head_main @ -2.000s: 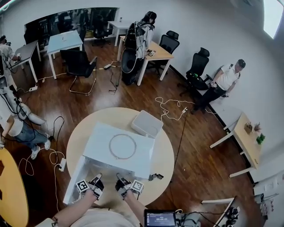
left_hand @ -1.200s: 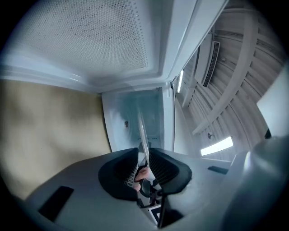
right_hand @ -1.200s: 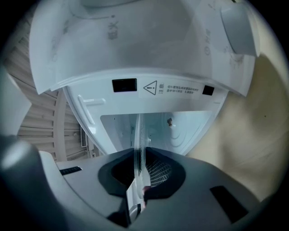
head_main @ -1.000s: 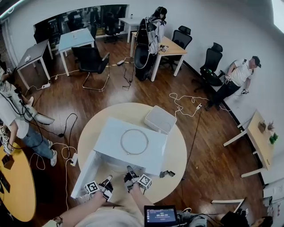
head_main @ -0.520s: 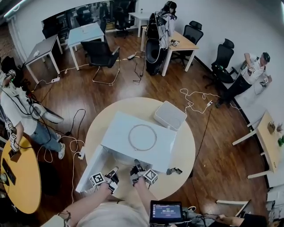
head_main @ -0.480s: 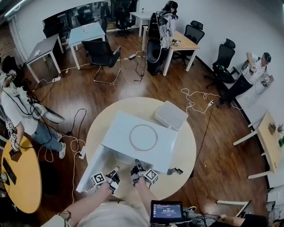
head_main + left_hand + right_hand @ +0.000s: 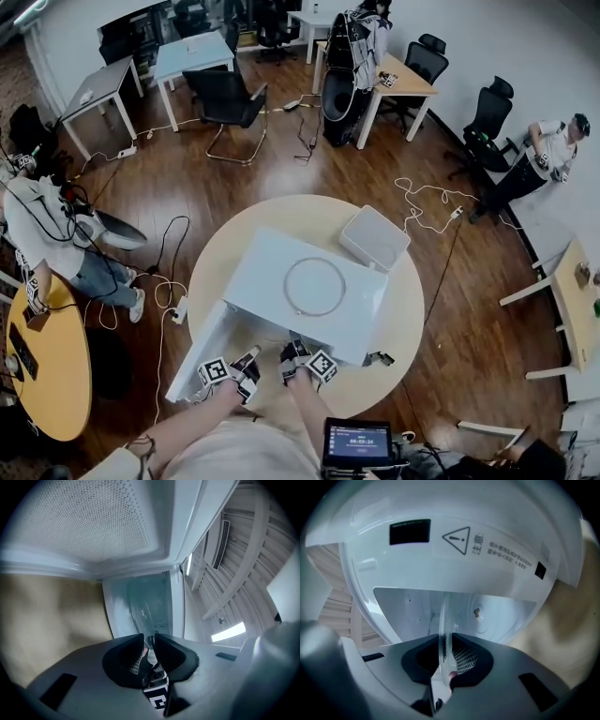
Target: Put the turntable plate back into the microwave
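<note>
Ring (image 7: 285, 286) atop microwave (image 7: 361, 309) on table (image 7: 403, 328)

The turntable plate (image 7: 443, 616) isn't seen from the head view at all, it's covered by the microwave (image 7: 267, 281) top. In both gripper views it's only caught nearly edge-on, near rim swallowed by the jaws.
</note>
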